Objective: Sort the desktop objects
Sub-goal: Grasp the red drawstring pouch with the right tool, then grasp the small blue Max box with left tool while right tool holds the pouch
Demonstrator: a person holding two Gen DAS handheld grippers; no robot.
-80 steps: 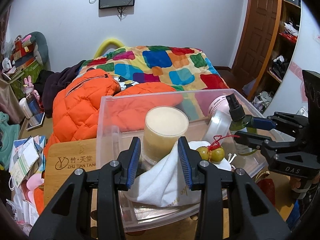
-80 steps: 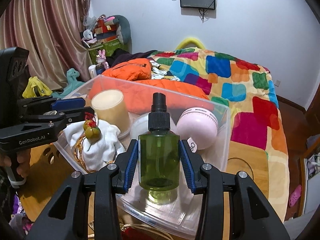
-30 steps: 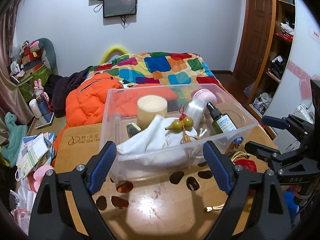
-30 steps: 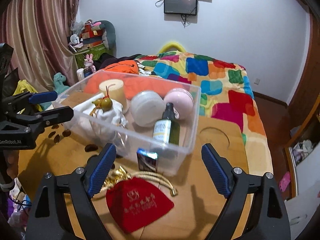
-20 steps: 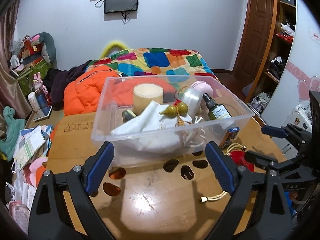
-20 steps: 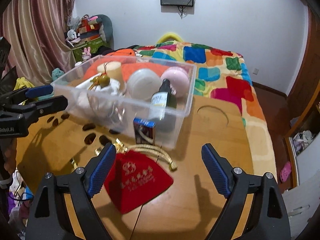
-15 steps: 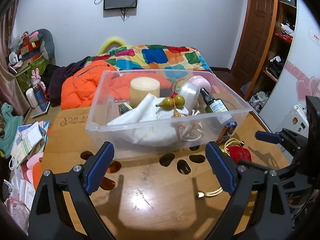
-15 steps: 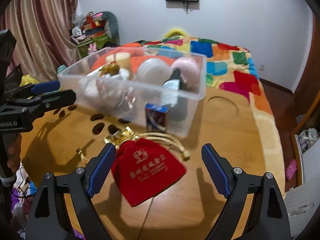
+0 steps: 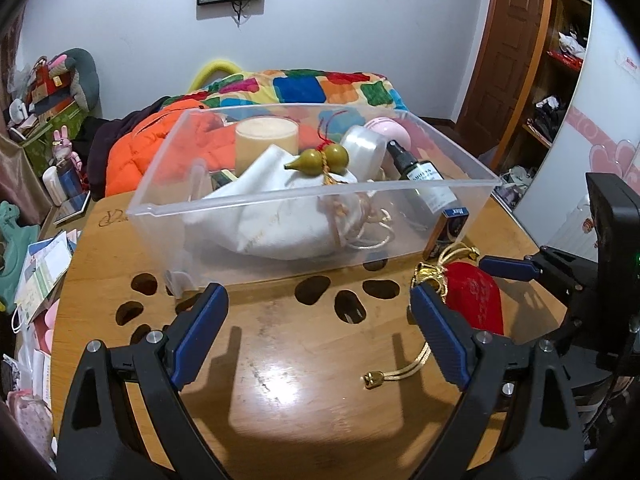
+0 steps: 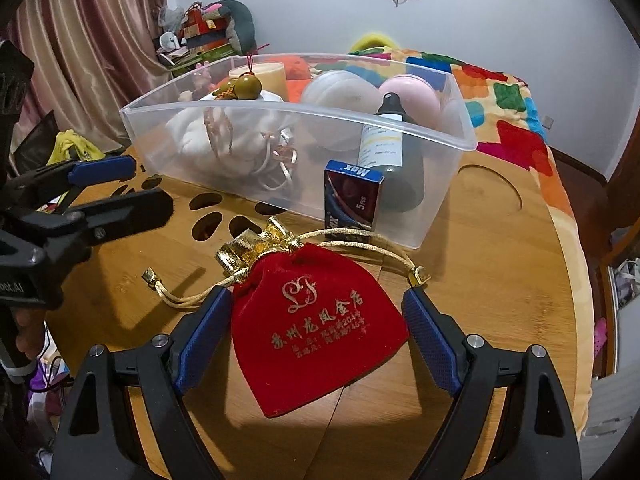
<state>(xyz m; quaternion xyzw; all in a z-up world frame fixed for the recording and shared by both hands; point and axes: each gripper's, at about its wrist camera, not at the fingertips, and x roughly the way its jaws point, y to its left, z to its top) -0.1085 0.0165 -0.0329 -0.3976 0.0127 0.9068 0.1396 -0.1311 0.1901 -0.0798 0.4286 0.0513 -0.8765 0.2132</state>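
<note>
A clear plastic bin (image 9: 472, 178) (image 10: 464, 144) stands on the round wooden table (image 9: 280, 392). It holds a white cloth bag (image 9: 280, 216), a green gourd charm (image 9: 320, 159), a cream candle (image 9: 266, 140), a spray bottle (image 10: 384, 136), a white round case and a pink one. A red velvet pouch (image 10: 316, 328) (image 9: 476, 296) with gold cords lies in front of the bin, beside a small blue box (image 10: 352, 196). My right gripper (image 10: 316, 344) is wide open, its jaws on either side of the pouch. My left gripper (image 9: 320, 332) is wide open and empty above bare table.
A bed with a patchwork quilt (image 9: 304, 88) and an orange jacket (image 9: 136, 152) lies behind the table. Papers and clutter (image 9: 36, 276) sit left of the table. Shelves and a door (image 9: 508, 52) are at the right. The table has paw-shaped cutouts (image 9: 316, 288).
Both grippers let go of the cloth bag and the green bottle in the bin, opened wide and pulled back. The right gripper has since lowered over the red pouch.
</note>
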